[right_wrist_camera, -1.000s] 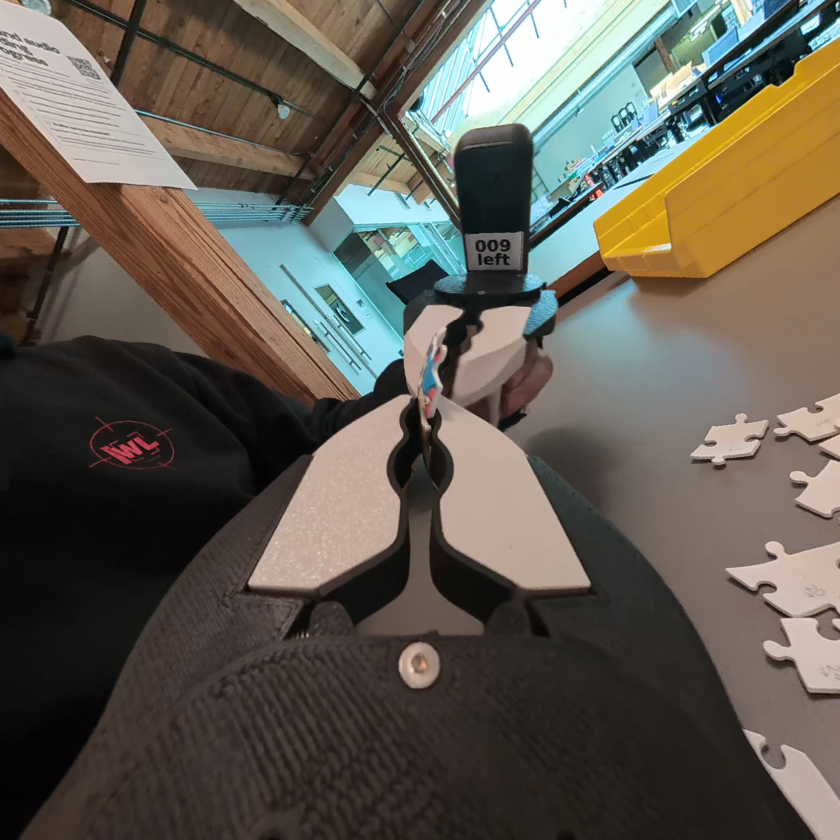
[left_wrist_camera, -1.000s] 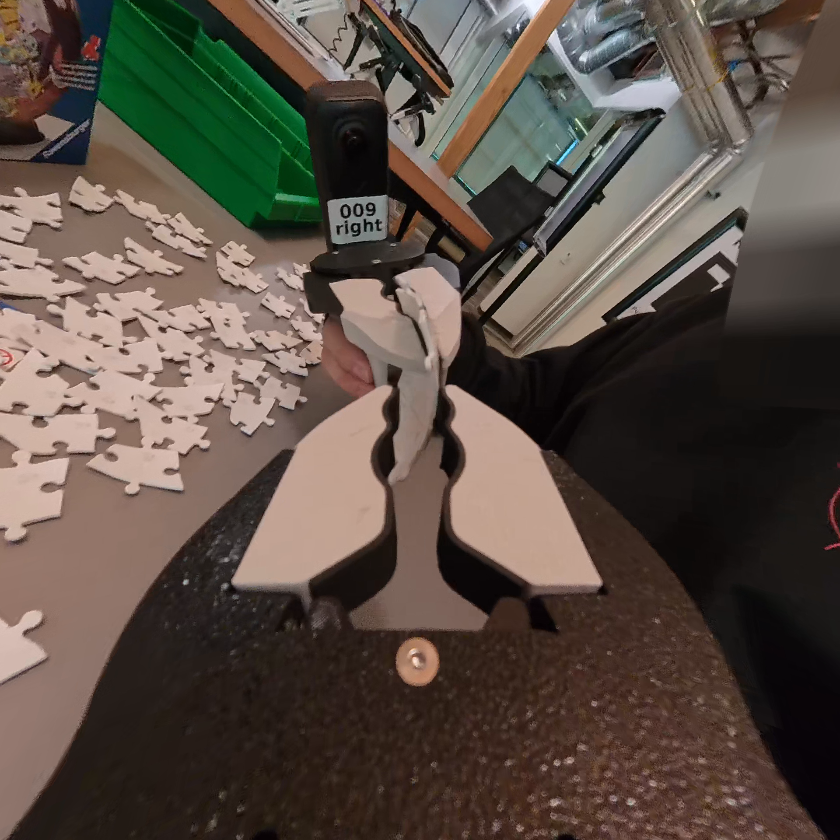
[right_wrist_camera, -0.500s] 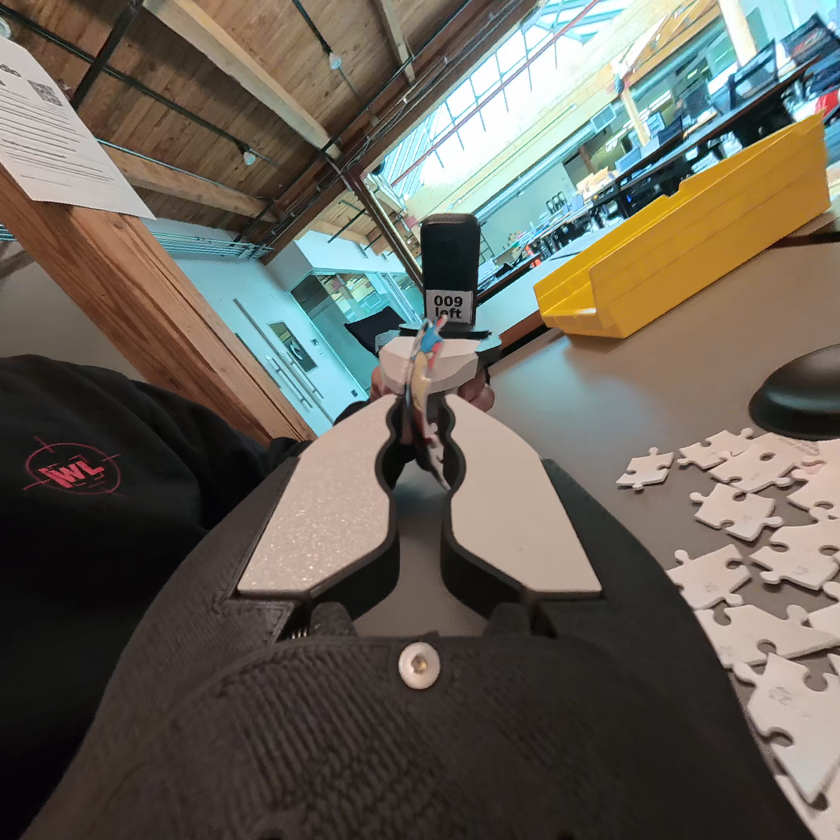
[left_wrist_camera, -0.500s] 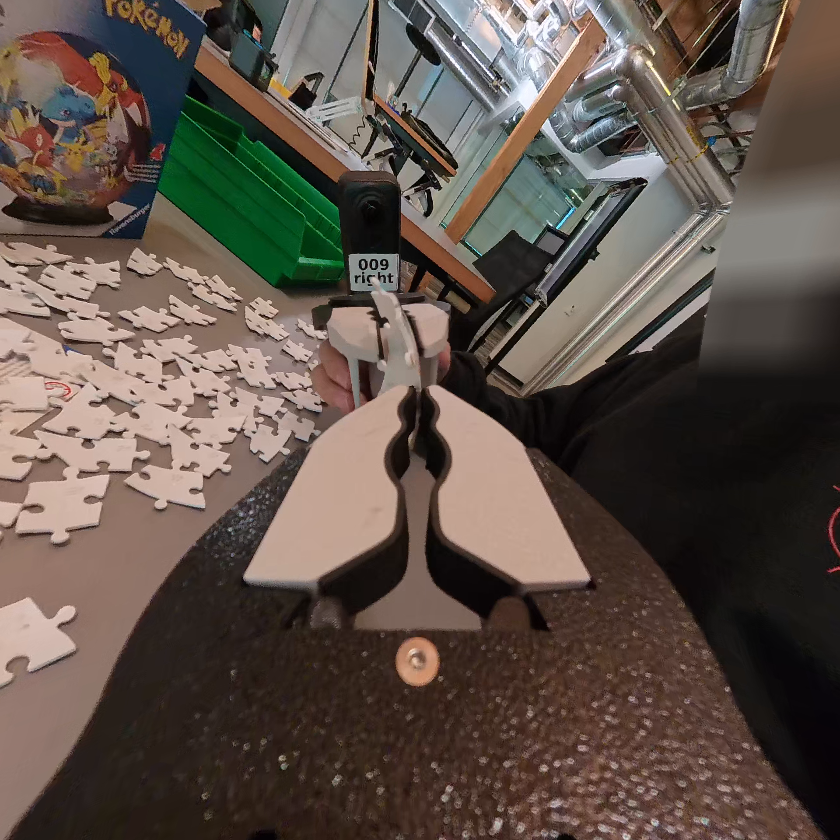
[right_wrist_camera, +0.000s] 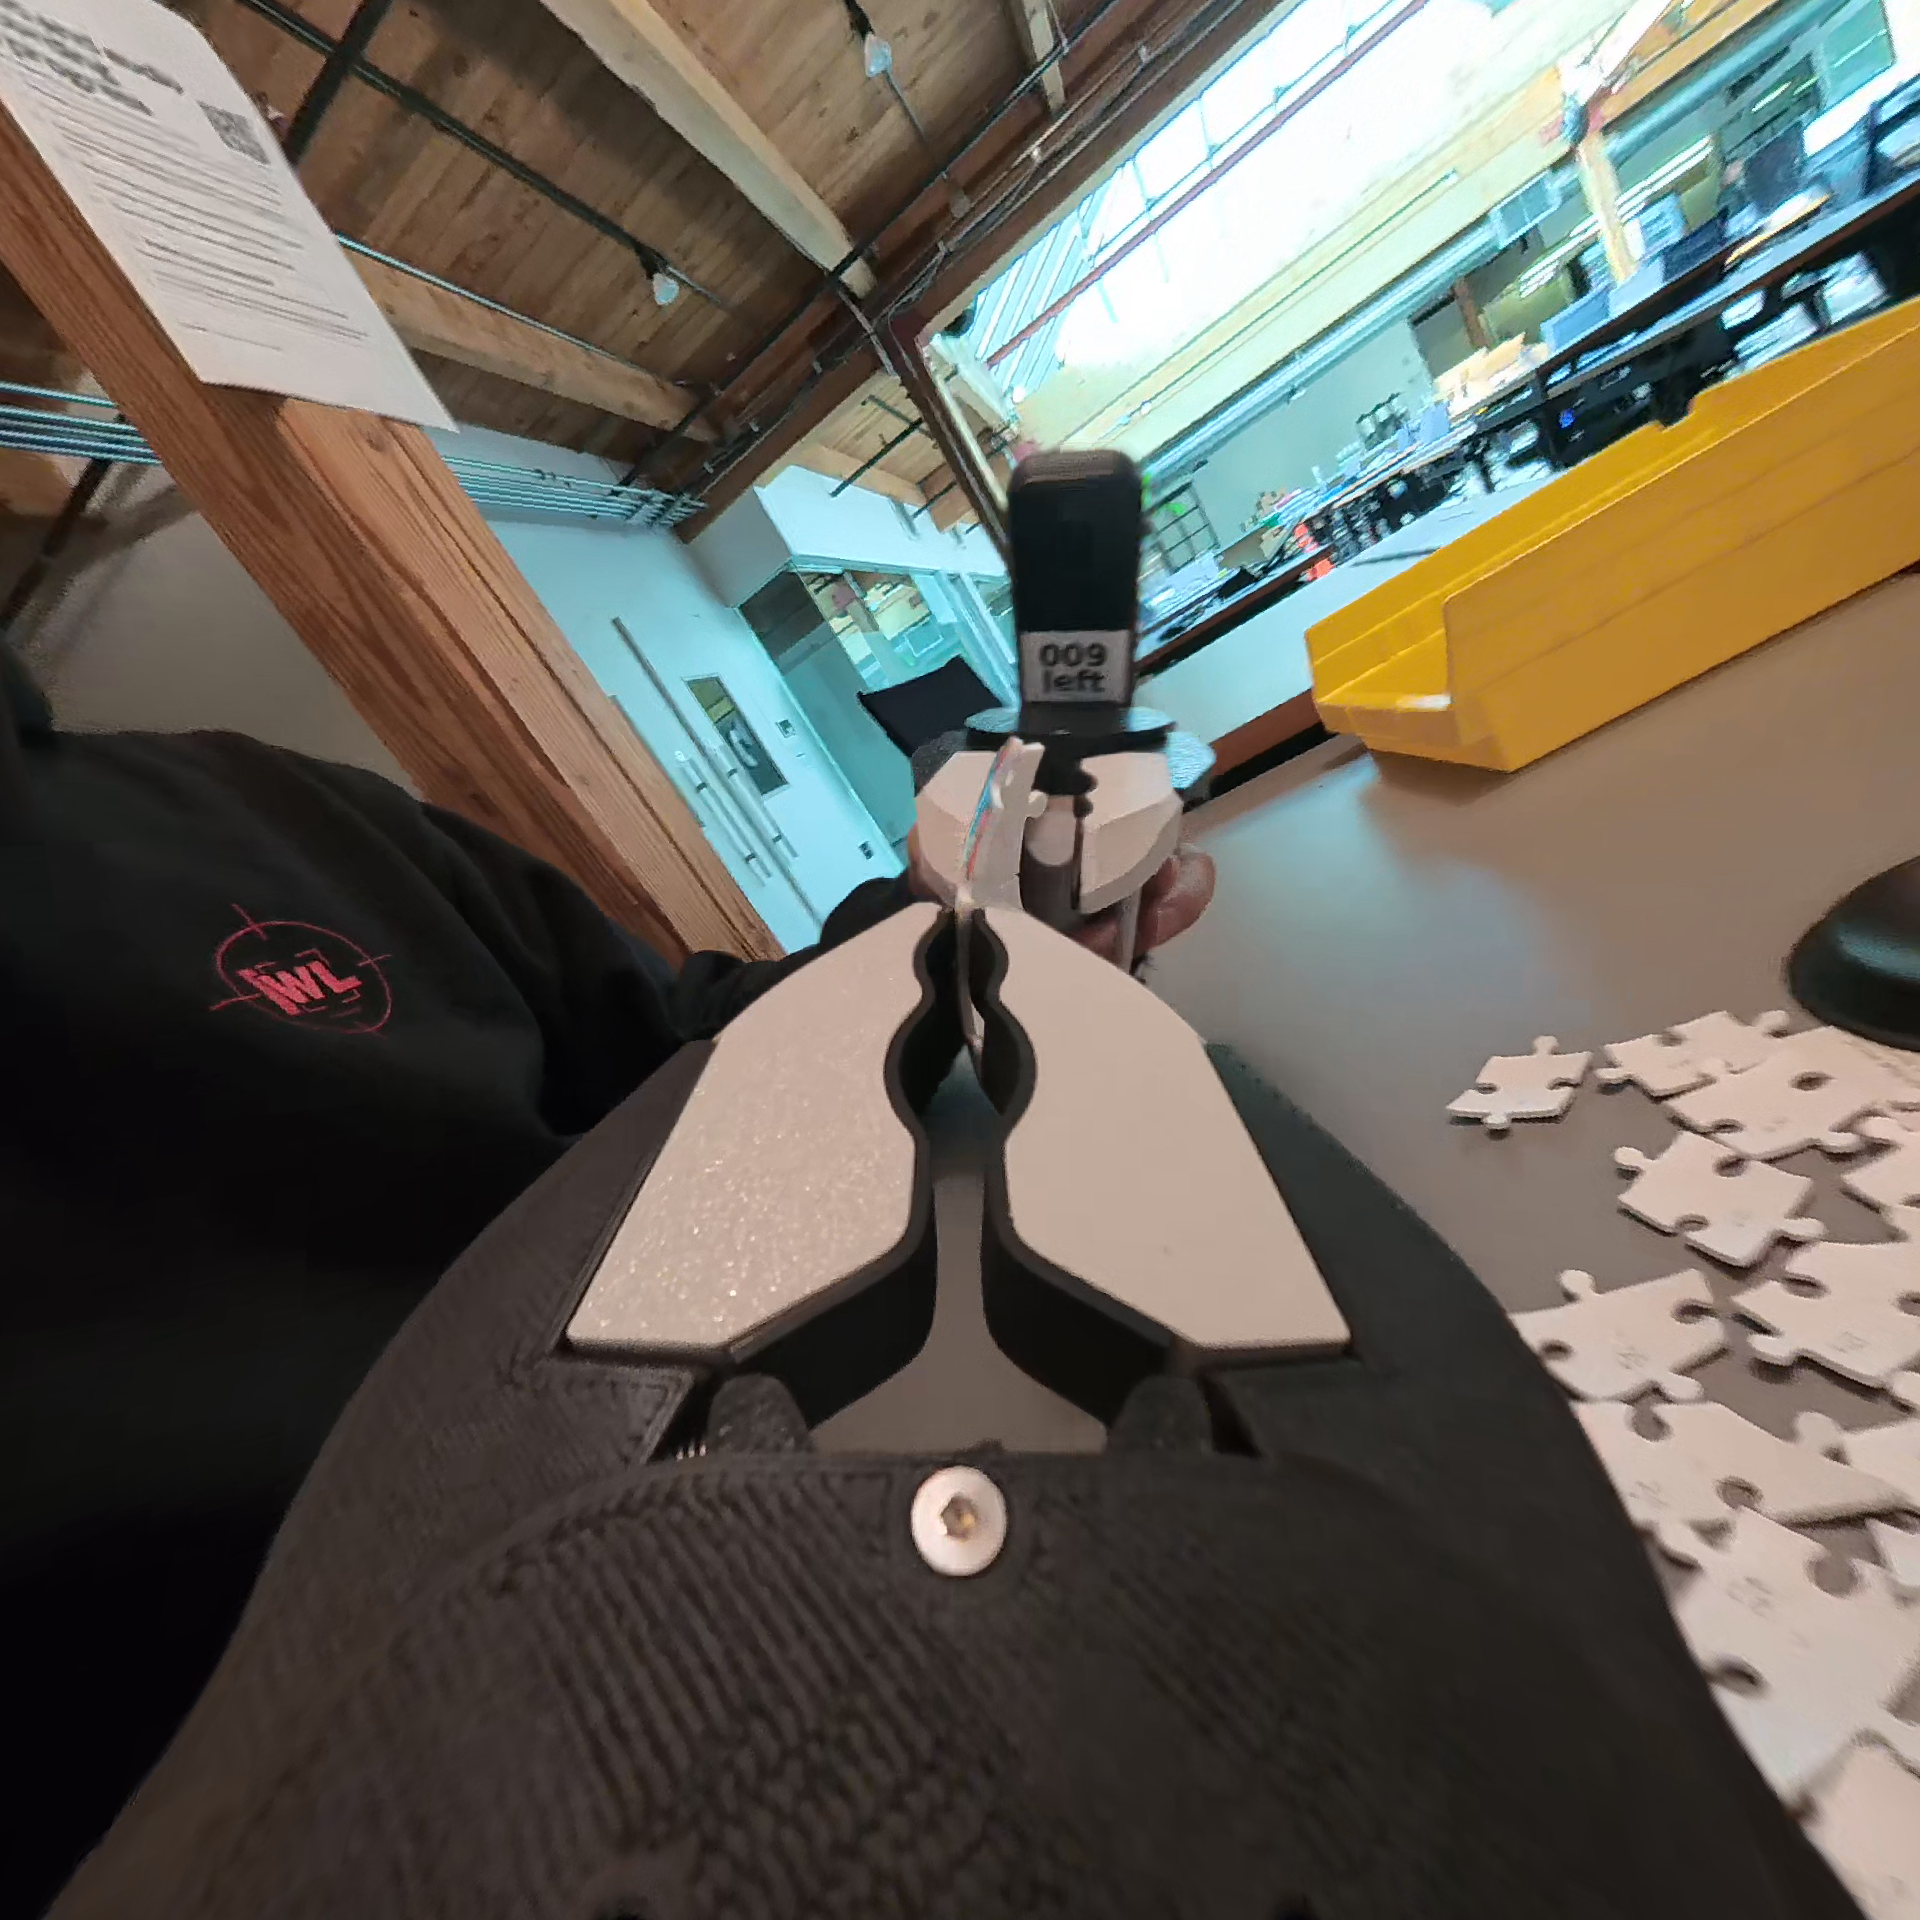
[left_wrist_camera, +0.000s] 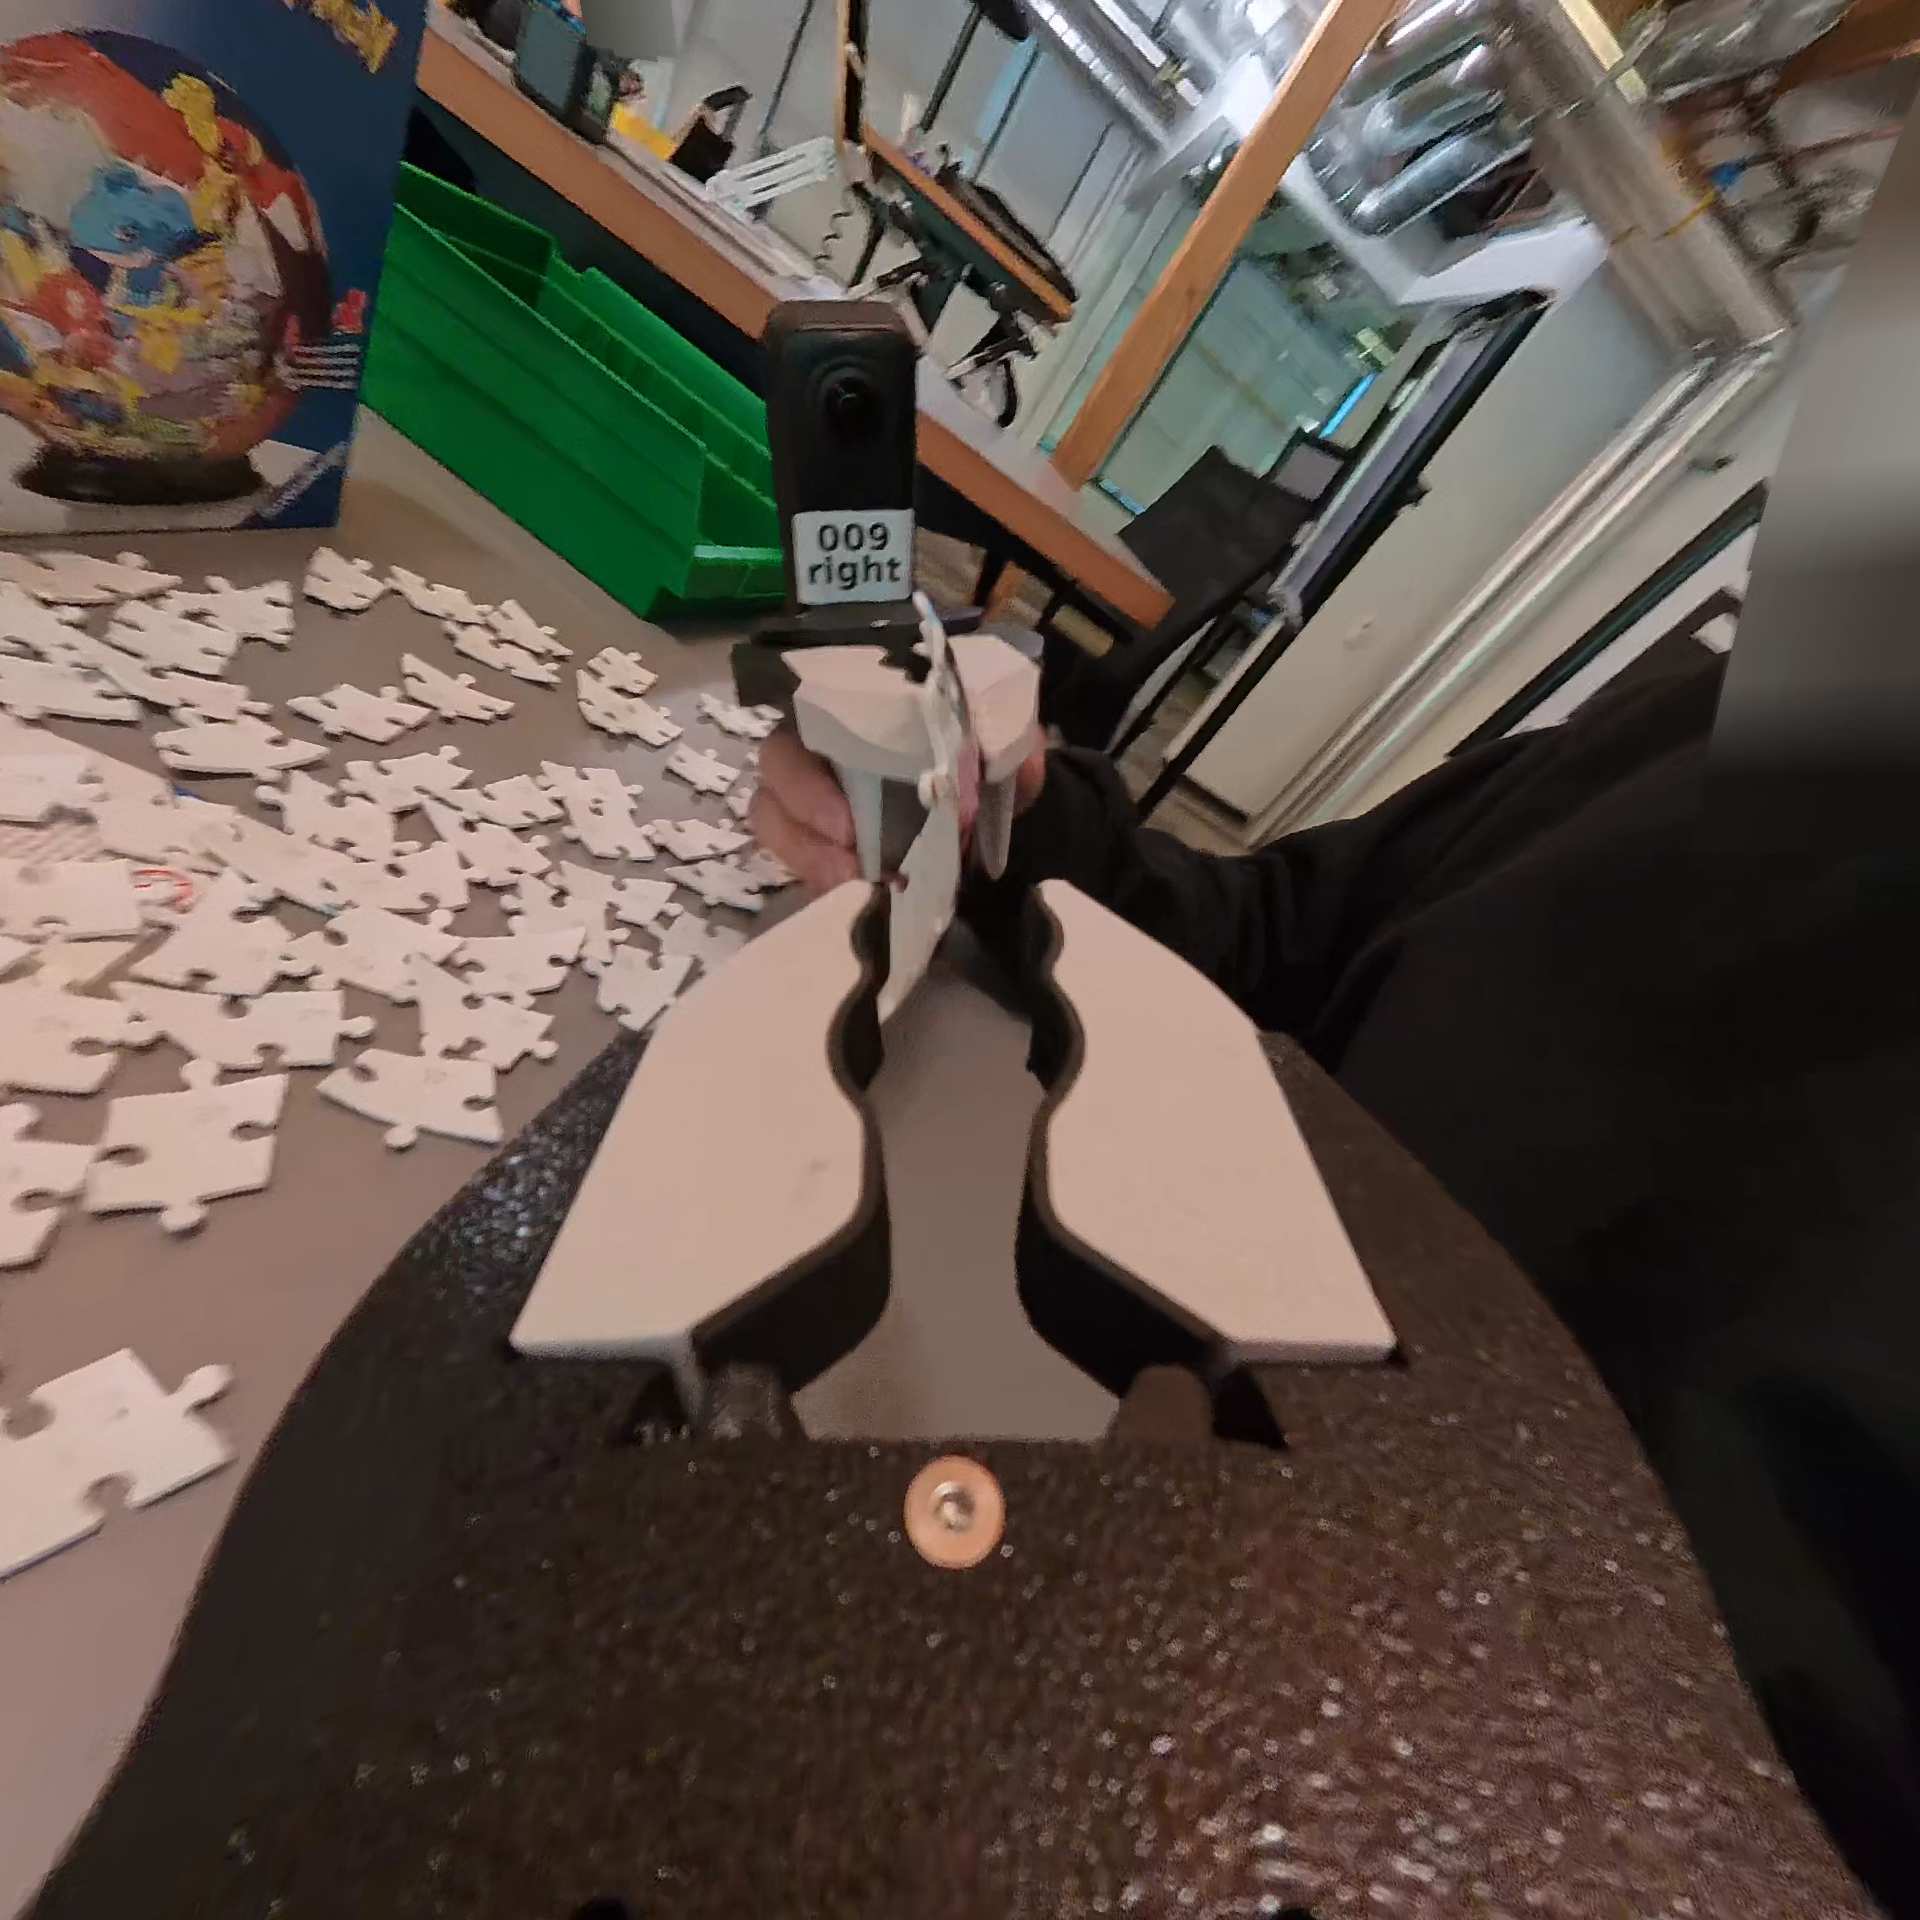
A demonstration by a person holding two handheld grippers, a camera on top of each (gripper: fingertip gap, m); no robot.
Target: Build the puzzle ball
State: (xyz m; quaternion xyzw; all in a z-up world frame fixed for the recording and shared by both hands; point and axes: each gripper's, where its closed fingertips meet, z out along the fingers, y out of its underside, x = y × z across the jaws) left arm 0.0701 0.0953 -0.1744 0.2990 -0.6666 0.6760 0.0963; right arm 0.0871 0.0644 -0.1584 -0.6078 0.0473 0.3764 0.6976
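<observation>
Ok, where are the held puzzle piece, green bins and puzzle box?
held puzzle piece (left_wrist_camera: 923,914): left wrist view, white back.
green bins (left_wrist_camera: 540,395): left wrist view, front wall.
puzzle box (left_wrist_camera: 156,260): left wrist view, printed face.

A grey tabletop (left_wrist_camera: 312,1278) fills the foreground, with stacked green bins (left_wrist_camera: 561,416) along its far edge in the left wrist view and yellow bins (right_wrist_camera: 1621,613) at its far edge in the right wrist view. Beyond the green bins stand a wood-topped workbench (left_wrist_camera: 644,218), a slanted timber post (left_wrist_camera: 1216,229) and silver ducts (left_wrist_camera: 1652,197) against a pale wall. Overhead run wooden ceiling beams (right_wrist_camera: 665,114), a thick timber column (right_wrist_camera: 395,582) carries a white paper sheet (right_wrist_camera: 197,197), and daylight pours through high windows (right_wrist_camera: 1299,229).
</observation>
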